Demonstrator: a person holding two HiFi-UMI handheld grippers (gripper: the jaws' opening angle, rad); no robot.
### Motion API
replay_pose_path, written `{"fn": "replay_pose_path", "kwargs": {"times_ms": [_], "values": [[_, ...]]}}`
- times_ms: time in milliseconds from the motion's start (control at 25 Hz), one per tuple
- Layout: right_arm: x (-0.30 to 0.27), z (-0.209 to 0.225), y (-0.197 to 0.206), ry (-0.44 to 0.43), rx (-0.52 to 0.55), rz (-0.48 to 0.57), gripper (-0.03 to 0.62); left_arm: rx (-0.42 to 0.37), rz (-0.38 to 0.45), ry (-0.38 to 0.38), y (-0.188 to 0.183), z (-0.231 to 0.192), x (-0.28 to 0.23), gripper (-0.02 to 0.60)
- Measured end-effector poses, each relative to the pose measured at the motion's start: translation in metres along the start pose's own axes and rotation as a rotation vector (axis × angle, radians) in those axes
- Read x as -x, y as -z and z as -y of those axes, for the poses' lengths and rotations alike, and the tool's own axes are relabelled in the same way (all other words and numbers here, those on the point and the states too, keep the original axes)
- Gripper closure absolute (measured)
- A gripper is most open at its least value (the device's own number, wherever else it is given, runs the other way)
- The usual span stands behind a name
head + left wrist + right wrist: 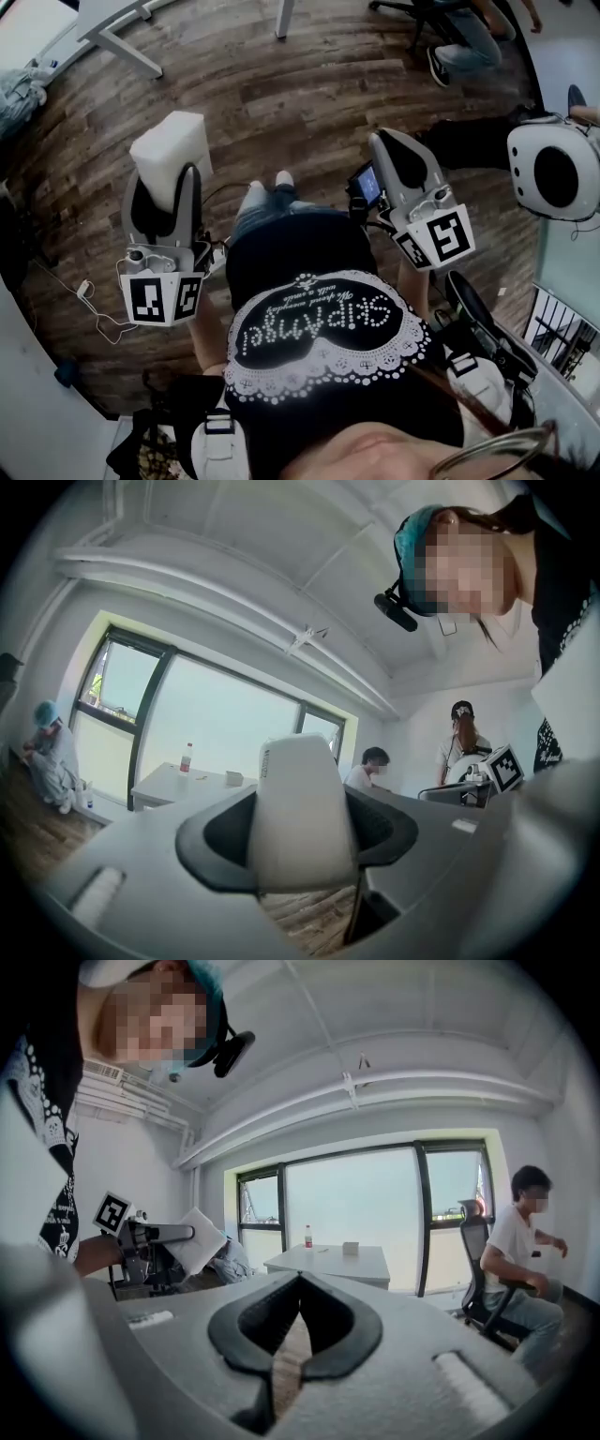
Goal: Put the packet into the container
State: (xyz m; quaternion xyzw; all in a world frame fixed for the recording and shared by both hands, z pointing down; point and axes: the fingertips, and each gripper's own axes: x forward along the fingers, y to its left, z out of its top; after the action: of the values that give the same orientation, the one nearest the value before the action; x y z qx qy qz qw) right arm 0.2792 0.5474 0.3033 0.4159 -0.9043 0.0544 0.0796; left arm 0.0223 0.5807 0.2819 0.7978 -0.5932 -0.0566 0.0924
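A white packet (172,150) stands clamped between the dark pads of my left gripper (167,187), which is shut on it at waist height over the wood floor. In the left gripper view the packet (298,799) fills the gap between the jaws of the left gripper (302,829). My right gripper (386,142) is held at the right, shut, with nothing in it; in its own view the right gripper (298,1281) shows its pads meeting at the tips. From there I see the packet (199,1238) off to the left. A white rounded container with a dark round opening (553,169) sits at the right edge.
White desk legs (122,42) stand at the top left, and a seated person (464,42) is at the top right. A cable (94,305) lies on the floor at the left. A white table with a bottle (330,1262) stands by the window, next to a person on an office chair (520,1255).
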Motion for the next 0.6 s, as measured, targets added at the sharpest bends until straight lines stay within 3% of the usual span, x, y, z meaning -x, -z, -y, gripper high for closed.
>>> {"fn": "replay_pose_path", "kwargs": {"times_ms": [280, 600], "values": [[-0.022, -0.028, -0.001, -0.115, -0.043, 0.046, 0.586, 0.034, -0.012, 0.011, 0.009, -0.004, -0.011, 0.313], [-0.060, -0.018, -0.032, -0.044, -0.078, 0.102, 0.568, 0.032, -0.030, 0.091, -0.008, -0.030, -0.045, 0.313]]}}
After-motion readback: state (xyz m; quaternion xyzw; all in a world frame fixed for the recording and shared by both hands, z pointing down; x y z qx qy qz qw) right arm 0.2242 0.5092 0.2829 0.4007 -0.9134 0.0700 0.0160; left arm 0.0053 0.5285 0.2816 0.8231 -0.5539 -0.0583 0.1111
